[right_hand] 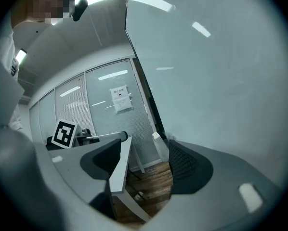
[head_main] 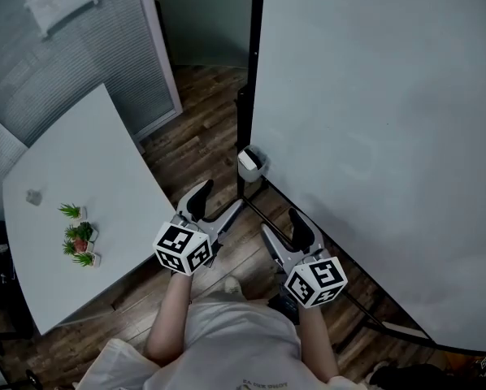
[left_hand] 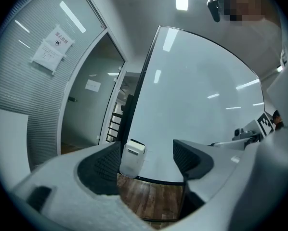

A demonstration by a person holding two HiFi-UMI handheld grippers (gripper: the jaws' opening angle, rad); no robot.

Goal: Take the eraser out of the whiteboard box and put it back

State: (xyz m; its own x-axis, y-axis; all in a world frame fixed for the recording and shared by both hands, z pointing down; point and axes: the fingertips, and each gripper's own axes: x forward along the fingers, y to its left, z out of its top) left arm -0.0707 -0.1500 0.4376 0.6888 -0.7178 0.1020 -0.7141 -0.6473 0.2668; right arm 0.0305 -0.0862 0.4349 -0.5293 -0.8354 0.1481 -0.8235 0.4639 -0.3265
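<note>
Left gripper point(head_main: 214, 207) jaws apart, empty, aimed at whiteboard box point(head_main: 250, 163) on the whiteboard point(head_main: 373, 136) left edge, likely for eraser pickup. Right gripper point(head_main: 285, 232) likewise apart, empty.

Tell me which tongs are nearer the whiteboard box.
Left. The left tongs sit just below-left of the whiteboard box, which shows large between their open jaws; the right tongs hang farther back, below and to its right.

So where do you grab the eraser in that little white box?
Probably by the dark eraser's top edge, coming from above: the small white plastic box on the large whiteboard looks open only upward, and little else shows.
</note>
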